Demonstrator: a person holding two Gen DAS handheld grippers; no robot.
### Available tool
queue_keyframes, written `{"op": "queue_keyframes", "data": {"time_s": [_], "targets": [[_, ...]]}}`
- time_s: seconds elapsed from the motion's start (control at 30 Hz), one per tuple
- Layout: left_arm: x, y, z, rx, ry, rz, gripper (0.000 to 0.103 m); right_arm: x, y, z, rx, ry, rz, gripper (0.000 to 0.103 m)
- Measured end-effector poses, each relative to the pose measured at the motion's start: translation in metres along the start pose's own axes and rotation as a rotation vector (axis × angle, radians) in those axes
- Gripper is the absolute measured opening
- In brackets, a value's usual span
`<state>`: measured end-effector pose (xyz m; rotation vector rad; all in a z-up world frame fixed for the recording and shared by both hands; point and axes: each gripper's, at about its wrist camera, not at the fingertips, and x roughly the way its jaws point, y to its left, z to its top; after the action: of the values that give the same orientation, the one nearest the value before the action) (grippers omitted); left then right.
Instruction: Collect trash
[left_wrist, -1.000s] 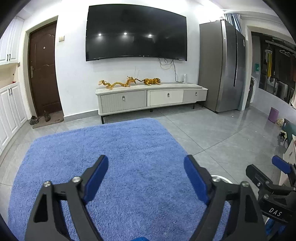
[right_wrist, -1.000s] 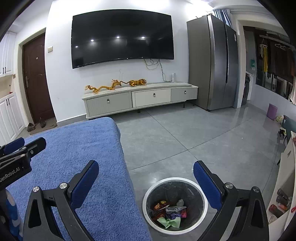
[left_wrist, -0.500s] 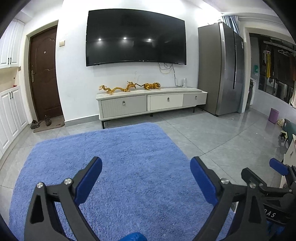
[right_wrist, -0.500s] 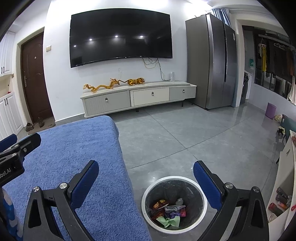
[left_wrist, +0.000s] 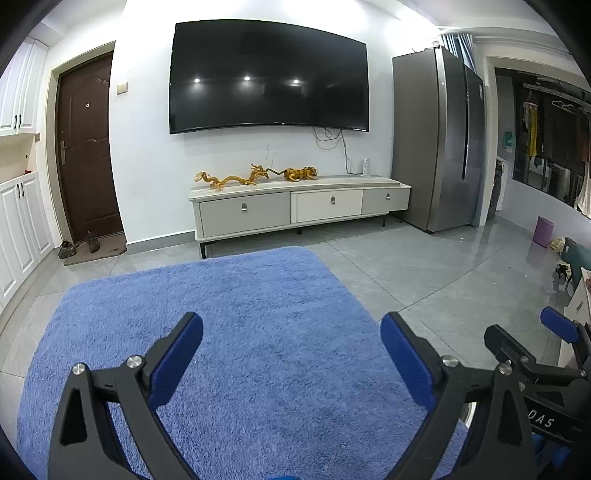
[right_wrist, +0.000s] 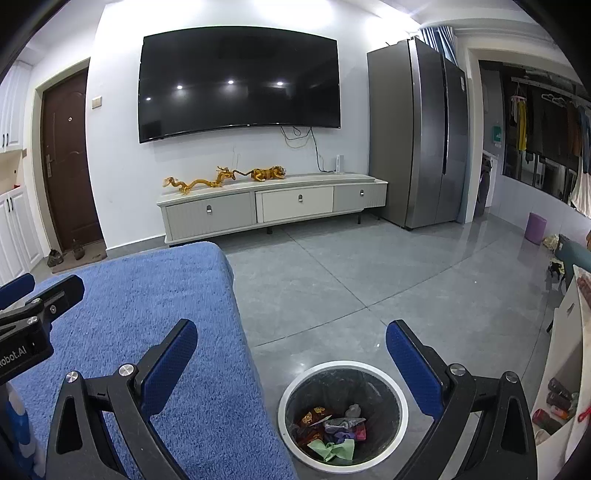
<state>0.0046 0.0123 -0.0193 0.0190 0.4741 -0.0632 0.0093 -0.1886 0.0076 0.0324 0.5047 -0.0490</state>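
- Left gripper (left_wrist: 291, 339), black with blue pads: jaws have just been opening, now spread wide with nothing between them, over the shaggy blue rug (left_wrist: 240, 314).
- Right gripper (right_wrist: 291, 347): jaws wide apart, empty, above the round white-rimmed bin (right_wrist: 402, 398).
- Crumpled wrappers (right_wrist: 332, 432) lie inside the bin, which sits on grey tile just beside the rug's edge.

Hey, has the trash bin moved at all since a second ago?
No. The trash bin sits in the same spot on the grey floor, just right of the blue rug edge, as in the earlier right wrist views.
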Motion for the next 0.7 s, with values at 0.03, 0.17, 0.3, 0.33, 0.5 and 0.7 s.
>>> {"op": "queue_keyframes", "data": {"time_s": [0.03, 0.17, 0.3, 0.33, 0.5, 0.7], "targets": [[-0.0003, -0.0001, 0.0000, -0.001, 0.000, 0.000, 0.097, -0.0009, 0.0006, 0.0006, -0.003, -0.004, -0.003, 0.103], [-0.0006, 0.0002, -0.0002, -0.001, 0.000, -0.001, 0.098, -0.0031, 0.0004, 0.0025, -0.009, -0.017, -0.010, 0.103], [-0.0017, -0.0003, -0.0006, 0.004, 0.000, -0.006, 0.098, -0.0047, 0.0004, 0.0044, -0.008, -0.027, -0.012, 0.103], [-0.0017, -0.0009, -0.0009, 0.005, 0.001, -0.007, 0.098, -0.0046, 0.0005, 0.0044, -0.008, -0.028, -0.012, 0.103], [-0.0031, -0.0006, -0.0020, 0.004, 0.004, -0.008, 0.098, -0.0037, 0.0002, 0.0033, -0.008, -0.029, -0.016, 0.103], [-0.0019, 0.0017, -0.0016, 0.000, 0.013, -0.009, 0.098, -0.0030, 0.0009, 0.0022, -0.006, -0.029, -0.022, 0.103]]}}
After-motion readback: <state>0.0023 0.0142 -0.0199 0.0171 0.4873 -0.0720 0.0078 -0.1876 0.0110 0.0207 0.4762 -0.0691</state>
